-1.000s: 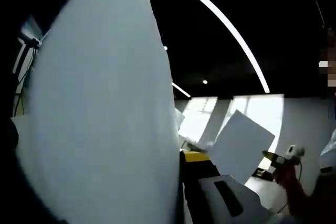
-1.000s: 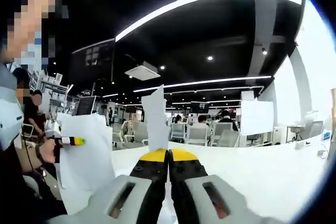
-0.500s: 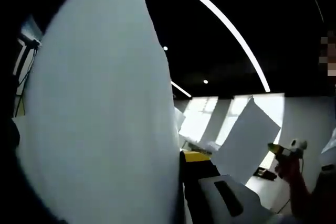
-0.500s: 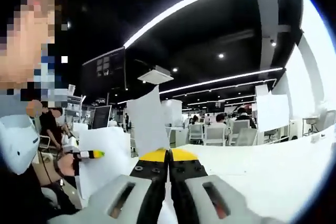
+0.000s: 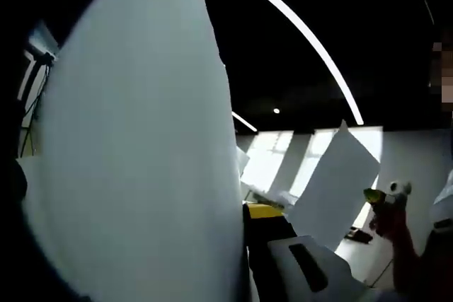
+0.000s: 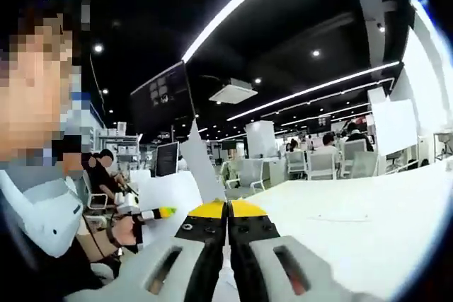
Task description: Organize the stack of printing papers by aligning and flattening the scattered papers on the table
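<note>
A large white sheet (image 5: 134, 146) stands upright close to the camera in the left gripper view, and my left gripper (image 5: 244, 208) is shut on its lower edge. The sheet hides one jaw. My right gripper (image 5: 373, 196) comes in from the right, holding a second white sheet (image 5: 333, 185) up in the air. In the right gripper view my right gripper (image 6: 226, 206) is shut on that sheet (image 6: 200, 167), which rises nearly edge-on from the yellow jaw tips. To the left, the left gripper (image 6: 164, 212) holds its sheet (image 6: 166, 192) above the white table (image 6: 354, 210).
The person's hand (image 6: 127, 230) and pale sleeve (image 6: 42, 210) sit at the left of the right gripper view. Office chairs (image 6: 322, 164) with seated people stand beyond the table's far edge. A dark screen (image 6: 166, 90) hangs at the back.
The right gripper's sheet has turned from broad-on to nearly edge-on and stands taller. The right gripper view has tilted upward and swung. The left gripper's sheet has barely moved.
</note>
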Tool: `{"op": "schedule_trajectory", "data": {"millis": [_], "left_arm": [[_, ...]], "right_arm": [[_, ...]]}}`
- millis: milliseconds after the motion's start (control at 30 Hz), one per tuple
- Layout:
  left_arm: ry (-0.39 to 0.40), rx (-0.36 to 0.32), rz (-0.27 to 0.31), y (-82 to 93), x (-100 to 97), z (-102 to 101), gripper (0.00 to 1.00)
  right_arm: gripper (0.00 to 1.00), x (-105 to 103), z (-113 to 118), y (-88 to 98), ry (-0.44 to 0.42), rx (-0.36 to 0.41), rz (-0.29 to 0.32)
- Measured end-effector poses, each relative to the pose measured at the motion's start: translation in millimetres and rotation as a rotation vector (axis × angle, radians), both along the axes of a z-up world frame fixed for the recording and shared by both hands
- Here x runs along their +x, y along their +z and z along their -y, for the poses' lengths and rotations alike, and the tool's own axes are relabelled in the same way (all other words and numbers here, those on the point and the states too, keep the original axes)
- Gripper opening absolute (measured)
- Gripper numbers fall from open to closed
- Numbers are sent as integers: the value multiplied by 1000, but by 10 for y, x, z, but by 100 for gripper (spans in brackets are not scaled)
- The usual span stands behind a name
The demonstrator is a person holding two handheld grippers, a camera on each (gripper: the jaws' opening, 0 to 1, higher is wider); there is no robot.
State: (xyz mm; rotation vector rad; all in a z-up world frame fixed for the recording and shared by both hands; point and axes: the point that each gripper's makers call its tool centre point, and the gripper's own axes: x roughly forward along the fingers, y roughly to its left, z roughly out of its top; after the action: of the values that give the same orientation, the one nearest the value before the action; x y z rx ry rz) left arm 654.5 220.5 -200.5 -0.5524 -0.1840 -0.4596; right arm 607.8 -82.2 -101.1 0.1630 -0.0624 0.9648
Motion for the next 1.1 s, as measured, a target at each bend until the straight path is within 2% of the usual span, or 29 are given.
{"op": "schedule_trajectory", "data": {"millis": [167,400,500,667,900,1100], "left_arm": [[1,5,-3,-8,0,2,6],[5,13,4,34,-2,2,6],[9,16,7,42,-3,-2,6],[13,13,5,33,-5,-23,6],[13,20,5,40,-18,-8,6],[21,22,9,57,-29,-23,6]], "right_arm": [[0,-85,-27,91,45,31,-13],[0,-261,-79,252,115,71,5],[0,-367,-150,271,139,27,50],[0,-492,-224,307,178,10,67],[0,-654,-263,378,250,48,70],[0,-737,-249,427,323,96,41]]}}
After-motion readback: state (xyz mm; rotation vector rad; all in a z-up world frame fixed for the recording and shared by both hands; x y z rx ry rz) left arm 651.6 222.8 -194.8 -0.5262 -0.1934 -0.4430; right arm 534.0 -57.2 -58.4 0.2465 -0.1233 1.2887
